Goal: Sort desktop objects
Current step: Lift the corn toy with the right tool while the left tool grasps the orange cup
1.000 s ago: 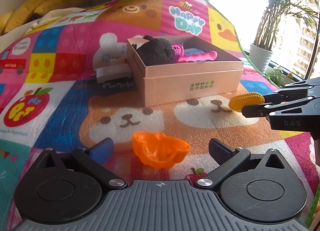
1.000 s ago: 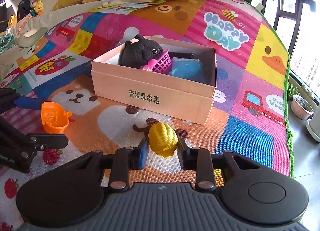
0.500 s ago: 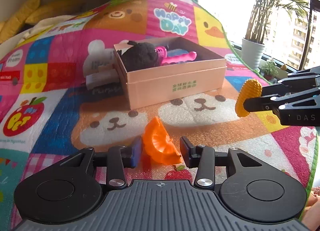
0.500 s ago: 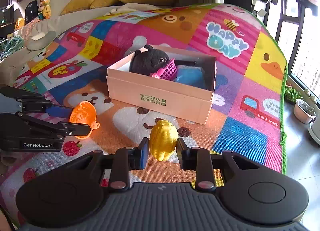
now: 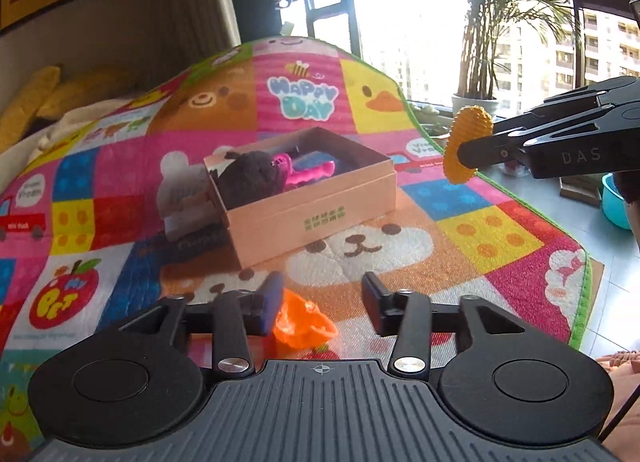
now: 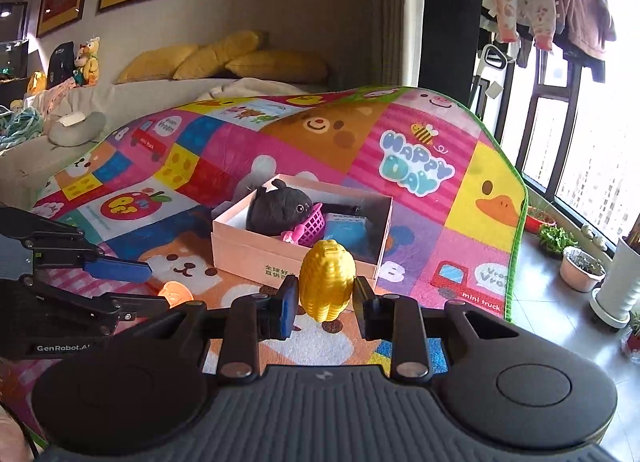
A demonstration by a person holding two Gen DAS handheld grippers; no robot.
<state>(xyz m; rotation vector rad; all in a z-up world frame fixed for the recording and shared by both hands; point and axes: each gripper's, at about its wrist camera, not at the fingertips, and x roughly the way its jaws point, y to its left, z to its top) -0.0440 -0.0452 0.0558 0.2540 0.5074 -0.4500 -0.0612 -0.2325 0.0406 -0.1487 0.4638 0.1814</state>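
A pink cardboard box [image 5: 352,198] stands on the play mat and holds a dark plush toy [image 5: 250,178] and a pink basket [image 5: 308,172]. The box also shows in the right wrist view [image 6: 256,250]. My right gripper [image 6: 325,300] is shut on a yellow toy corn [image 6: 326,280] and holds it in the air in front of the box; the corn also shows in the left wrist view [image 5: 466,144]. My left gripper [image 5: 322,300] is open. An orange toy [image 5: 302,322] lies on the mat between its fingers, close to the left one.
The colourful mat [image 5: 480,238] ends at a green border [image 5: 580,310] on the right, with tiled floor and potted plants [image 6: 580,268] beyond. Yellow pillows [image 6: 224,58] lie on a couch behind. A teal bowl [image 5: 618,202] stands on the floor.
My left gripper's jaws have opened and the orange toy has dropped out of the grip onto the mat. Both grippers have risen. My right gripper has lifted the corn higher.
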